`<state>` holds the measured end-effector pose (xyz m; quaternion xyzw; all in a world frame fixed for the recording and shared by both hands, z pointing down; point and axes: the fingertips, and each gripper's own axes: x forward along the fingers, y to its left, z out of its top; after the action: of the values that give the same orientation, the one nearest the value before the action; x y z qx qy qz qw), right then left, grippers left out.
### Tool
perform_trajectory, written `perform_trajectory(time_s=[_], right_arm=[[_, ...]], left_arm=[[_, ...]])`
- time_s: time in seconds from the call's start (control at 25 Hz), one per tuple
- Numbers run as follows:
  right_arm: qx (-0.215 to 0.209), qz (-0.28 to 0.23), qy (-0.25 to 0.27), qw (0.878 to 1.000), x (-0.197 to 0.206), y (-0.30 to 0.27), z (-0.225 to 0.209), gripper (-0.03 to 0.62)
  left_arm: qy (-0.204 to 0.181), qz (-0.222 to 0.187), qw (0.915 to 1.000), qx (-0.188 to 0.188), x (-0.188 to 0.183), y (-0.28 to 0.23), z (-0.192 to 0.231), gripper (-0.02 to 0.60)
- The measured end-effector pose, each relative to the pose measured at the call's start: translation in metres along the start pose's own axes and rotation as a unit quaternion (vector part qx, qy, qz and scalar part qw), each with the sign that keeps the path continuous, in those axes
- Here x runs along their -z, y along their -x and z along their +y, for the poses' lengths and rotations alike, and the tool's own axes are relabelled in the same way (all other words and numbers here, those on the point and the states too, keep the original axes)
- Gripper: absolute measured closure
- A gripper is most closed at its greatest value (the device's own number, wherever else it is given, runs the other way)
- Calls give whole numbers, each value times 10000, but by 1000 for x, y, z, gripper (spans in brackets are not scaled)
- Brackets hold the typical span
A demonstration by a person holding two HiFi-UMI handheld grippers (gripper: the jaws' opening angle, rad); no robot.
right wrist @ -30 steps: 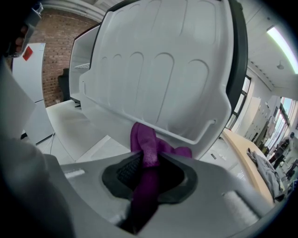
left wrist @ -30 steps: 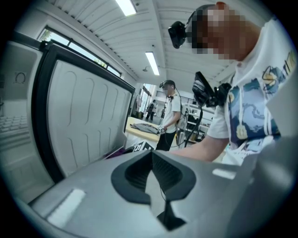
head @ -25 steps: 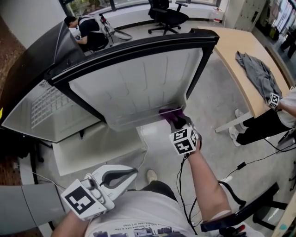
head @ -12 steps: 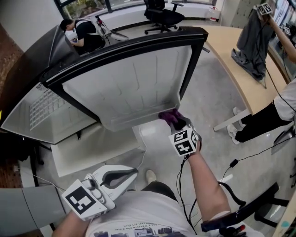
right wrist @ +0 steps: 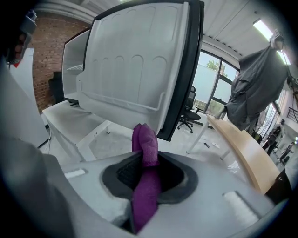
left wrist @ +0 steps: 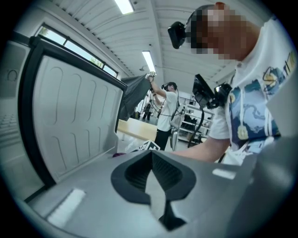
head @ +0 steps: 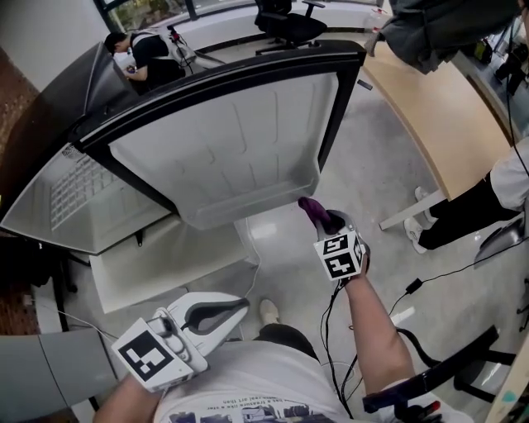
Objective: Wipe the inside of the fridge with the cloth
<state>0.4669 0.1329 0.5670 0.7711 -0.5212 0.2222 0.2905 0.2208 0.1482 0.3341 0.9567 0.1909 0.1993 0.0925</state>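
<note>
The fridge door (head: 223, 157) stands wide open, its white inner liner facing me, with a shelf lip (head: 248, 206) along its lower edge. The fridge's white interior (head: 66, 198) lies at the left. My right gripper (head: 321, 217) is shut on a purple cloth (head: 312, 209), held just off the door's lower right corner without touching it. In the right gripper view the cloth (right wrist: 145, 153) pokes up from between the jaws (right wrist: 146, 174) in front of the door (right wrist: 135, 60). My left gripper (head: 235, 307) is shut and empty, low by my torso, seen shut also at close range (left wrist: 151, 174).
A white panel (head: 165, 264) lies on the floor below the door. A curved wooden table (head: 438, 107) is at the right, where another person (head: 504, 190) lifts a grey garment (head: 438, 25). A person (head: 153, 54) crouches at the back near an office chair (head: 285, 25). Cables (head: 430, 277) cross the floor.
My right gripper has drawn the purple cloth back from the door shelf, down and to the right. The grey garment has been lifted off the table. The left gripper has stayed put.
</note>
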Motion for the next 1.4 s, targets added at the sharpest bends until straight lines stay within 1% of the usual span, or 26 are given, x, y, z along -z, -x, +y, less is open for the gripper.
perform_trajectory(time_s=[0.12,0.28,0.48,0.68,0.76,1.0,1.2,1.32,1.4], right_arm=[[64,-36,-90,9999,1,14,-1,517],[189,-216,-280,9992,-8,37,4,518],[226,-456,-304,9982,-31,78,30,517],[72,-833,-520,9951,-60,118,77,517],[-22,-929,-524,9943,-73,133,97,518],[-66,-1253,-463,9910,-103,192,159,518],[-282,-1398,-424,9889,-110,236,232,517],[-465,-1371,-326,9889,-105,257,270,517],[-601,-1397,-249,9881,-104,267,289,517]], left_arm=[[-1,-54,10000,-22,-1,4,1,577],[-58,-157,9999,13,1,16,0,577],[-364,-207,9991,-34,14,50,-1,577],[-438,-301,9986,-40,27,95,-9,577],[-456,-316,9984,-51,34,115,-13,577],[-415,-525,9977,-127,59,178,-33,577],[-262,-517,9981,-231,102,231,-45,577],[-137,-459,9984,-302,128,253,-51,577],[-104,-438,9982,-397,139,262,-54,577]])
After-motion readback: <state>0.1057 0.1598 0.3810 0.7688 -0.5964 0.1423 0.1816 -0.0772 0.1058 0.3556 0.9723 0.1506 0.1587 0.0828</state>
